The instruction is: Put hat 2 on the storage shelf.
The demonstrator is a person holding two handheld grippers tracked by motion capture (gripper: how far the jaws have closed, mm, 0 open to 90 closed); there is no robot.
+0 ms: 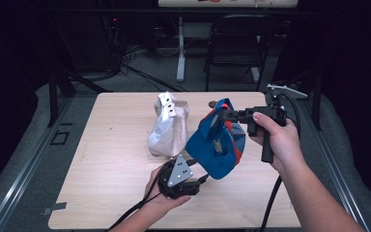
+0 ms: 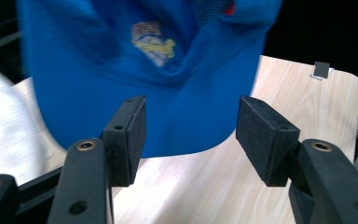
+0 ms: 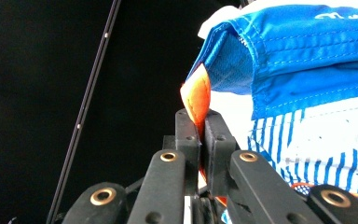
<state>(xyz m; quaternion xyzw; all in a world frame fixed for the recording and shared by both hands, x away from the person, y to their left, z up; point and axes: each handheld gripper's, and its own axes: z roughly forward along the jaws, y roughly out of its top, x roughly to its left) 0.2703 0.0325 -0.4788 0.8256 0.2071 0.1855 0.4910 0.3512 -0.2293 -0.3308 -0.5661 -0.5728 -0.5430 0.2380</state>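
Note:
A blue cap (image 1: 216, 145) with orange trim and a stitched crest hangs above the table, its brim pointing down. My right gripper (image 1: 221, 115) is shut on the cap's orange strap (image 3: 196, 95) at its top edge. My left gripper (image 1: 195, 182) sits low, just under the brim, jaws open. In the left gripper view the brim (image 2: 168, 116) hangs beyond the two pads (image 2: 133, 135), which are spread apart with bare wood between them.
A white cap (image 1: 169, 125) lies crumpled on the wooden table (image 1: 111, 159) just left of the blue one. A small grey tag (image 2: 321, 70) sits near the table's edge. Chairs and cables stand beyond the far edge.

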